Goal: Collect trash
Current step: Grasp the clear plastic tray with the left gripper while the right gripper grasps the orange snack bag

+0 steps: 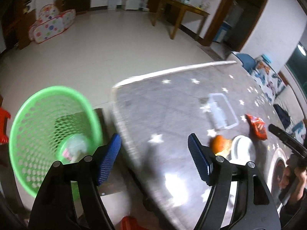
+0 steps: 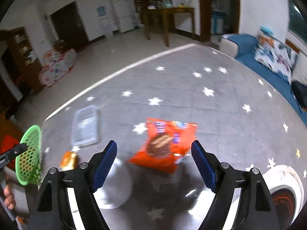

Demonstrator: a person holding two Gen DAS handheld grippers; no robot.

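A green mesh basket stands on a low stand left of the grey star-patterned table; crumpled wrappers lie in its bottom. My left gripper hangs open over the table's left edge with nothing between its fingers. On the table lie a clear plastic tray, an orange wrapper, a white bowl and a red snack bag. My right gripper is open above the red snack bag, which shows between its blue pads without being pressed. The basket is at far left.
A patterned plate sits at the table's near right. A red stool stands left of the basket. Beyond are bare floor, a wooden table, a polka-dot play tent and a blue sofa.
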